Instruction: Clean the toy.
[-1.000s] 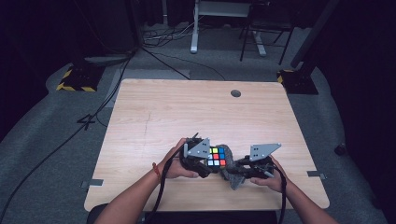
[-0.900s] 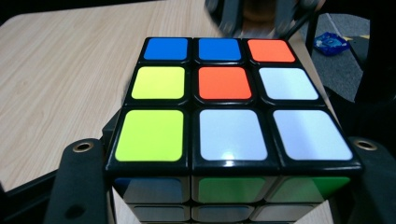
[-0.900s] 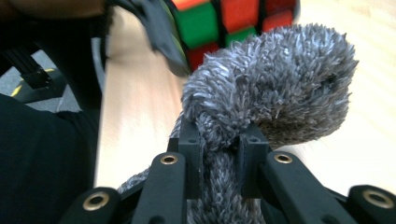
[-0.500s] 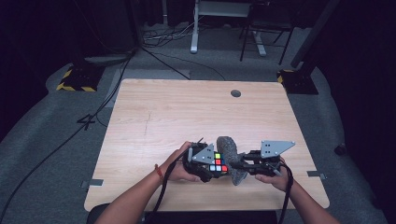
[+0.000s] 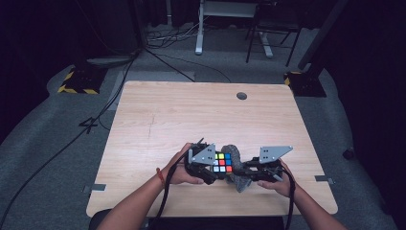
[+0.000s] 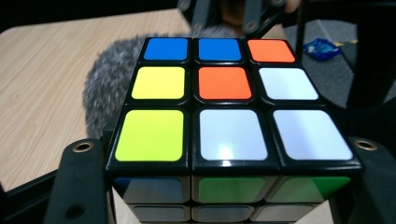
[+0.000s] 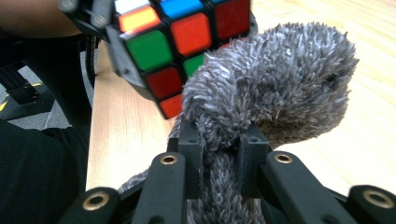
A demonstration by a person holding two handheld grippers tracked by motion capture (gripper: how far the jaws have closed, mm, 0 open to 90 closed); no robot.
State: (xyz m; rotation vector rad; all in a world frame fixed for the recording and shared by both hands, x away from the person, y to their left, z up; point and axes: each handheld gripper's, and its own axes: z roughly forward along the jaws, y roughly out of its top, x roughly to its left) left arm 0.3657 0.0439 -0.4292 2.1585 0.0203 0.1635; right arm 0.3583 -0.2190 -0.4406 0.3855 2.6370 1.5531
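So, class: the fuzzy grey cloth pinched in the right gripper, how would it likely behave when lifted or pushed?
The grey cloth probably flops: it bends over above the right gripper instead of standing straight. Its thick fuzzy pile suggests it is light and squashy, unlikely to slip. Pushed against the puzzle cube, it would likely give way.

Your left gripper (image 6: 224,186) hides the cube's (image 6: 229,112) flanks, and the cube's lower rows run off the bottom edge of the left gripper view. Behind the cube, the grey fuzzy cloth (image 6: 109,84) is blurred and mostly covered. In the right gripper view, the cube (image 7: 173,42) is cut off at the top edge, and the cloth (image 7: 266,93) covers its near corner. From the high view, the cube's (image 5: 222,162) stickers are too small to tell apart cleanly.
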